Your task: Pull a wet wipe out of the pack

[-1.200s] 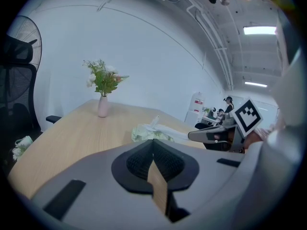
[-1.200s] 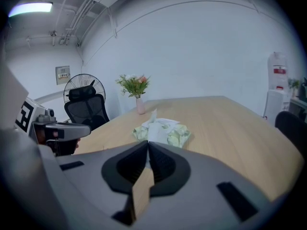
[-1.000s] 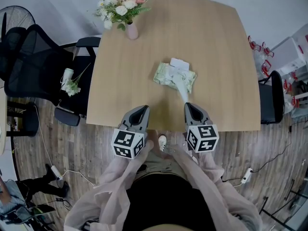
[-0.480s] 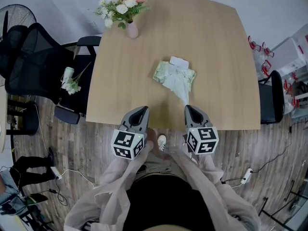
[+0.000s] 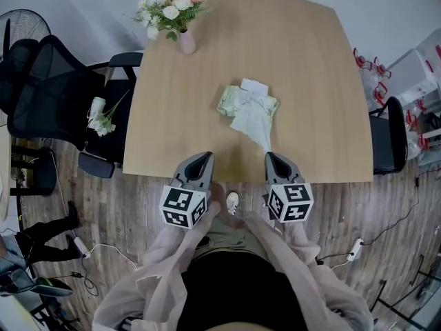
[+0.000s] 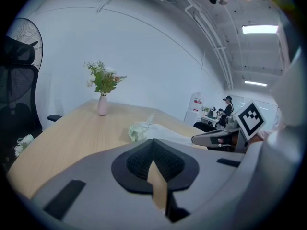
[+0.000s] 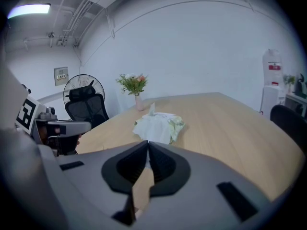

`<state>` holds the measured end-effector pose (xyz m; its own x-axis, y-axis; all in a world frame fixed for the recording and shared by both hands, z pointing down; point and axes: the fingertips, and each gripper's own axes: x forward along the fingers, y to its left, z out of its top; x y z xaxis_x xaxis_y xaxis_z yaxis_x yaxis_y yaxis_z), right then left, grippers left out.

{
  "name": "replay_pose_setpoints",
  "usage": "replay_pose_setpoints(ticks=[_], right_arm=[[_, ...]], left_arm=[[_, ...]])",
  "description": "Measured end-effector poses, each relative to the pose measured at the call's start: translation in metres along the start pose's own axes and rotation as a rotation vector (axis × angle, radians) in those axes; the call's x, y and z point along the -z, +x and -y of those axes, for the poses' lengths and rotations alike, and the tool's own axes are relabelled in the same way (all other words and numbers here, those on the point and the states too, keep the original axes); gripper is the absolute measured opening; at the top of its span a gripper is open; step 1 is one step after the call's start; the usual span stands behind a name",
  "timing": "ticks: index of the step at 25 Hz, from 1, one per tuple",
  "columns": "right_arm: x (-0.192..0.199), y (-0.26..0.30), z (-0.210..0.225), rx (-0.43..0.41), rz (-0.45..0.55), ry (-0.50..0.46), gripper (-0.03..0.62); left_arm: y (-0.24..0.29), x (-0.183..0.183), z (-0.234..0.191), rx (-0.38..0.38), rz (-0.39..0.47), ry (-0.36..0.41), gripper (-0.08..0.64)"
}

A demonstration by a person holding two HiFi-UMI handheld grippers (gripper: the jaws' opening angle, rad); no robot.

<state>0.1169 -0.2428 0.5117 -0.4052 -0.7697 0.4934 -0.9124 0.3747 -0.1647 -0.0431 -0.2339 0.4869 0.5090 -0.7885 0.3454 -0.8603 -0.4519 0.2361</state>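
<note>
A pale green wet-wipe pack (image 5: 231,102) lies mid-table with its white lid flap (image 5: 255,87) up. A white wipe (image 5: 251,123) runs out of it, spread over the pack's near side and narrowing to a tip at my right gripper (image 5: 271,154), which is shut on that tip near the table's front edge. In the right gripper view the wipe (image 7: 153,126) drapes from the pack (image 7: 176,122) down to the closed jaws (image 7: 147,143). My left gripper (image 5: 202,158) hovers at the front edge, shut and empty (image 6: 152,143). The left gripper view shows the pack (image 6: 136,131).
A pink vase of flowers (image 5: 185,40) stands at the table's far left corner. A black office chair (image 5: 48,88) is at the left, another chair (image 5: 389,140) at the right. The wooden table (image 5: 317,81) ends just under both grippers.
The wipe has come further out of the pack, widening from a narrow strip into a broader sheet. My right gripper has drawn slightly back toward the front edge. The left gripper stays put.
</note>
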Motion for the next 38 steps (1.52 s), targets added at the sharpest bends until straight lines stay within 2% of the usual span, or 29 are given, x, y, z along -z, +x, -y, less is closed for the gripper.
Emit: replay_pose_setpoints(ticks=[16,38], right_arm=[[0.008,-0.015,0.000,0.005,0.002,0.015,0.012],[0.003,-0.064,0.024,0.069,0.054,0.065,0.012]], left_arm=[[-0.008,0.003,0.008,0.000,0.003,0.005,0.012],[-0.004,-0.008,0.029,0.035,0.017,0.040,0.012]])
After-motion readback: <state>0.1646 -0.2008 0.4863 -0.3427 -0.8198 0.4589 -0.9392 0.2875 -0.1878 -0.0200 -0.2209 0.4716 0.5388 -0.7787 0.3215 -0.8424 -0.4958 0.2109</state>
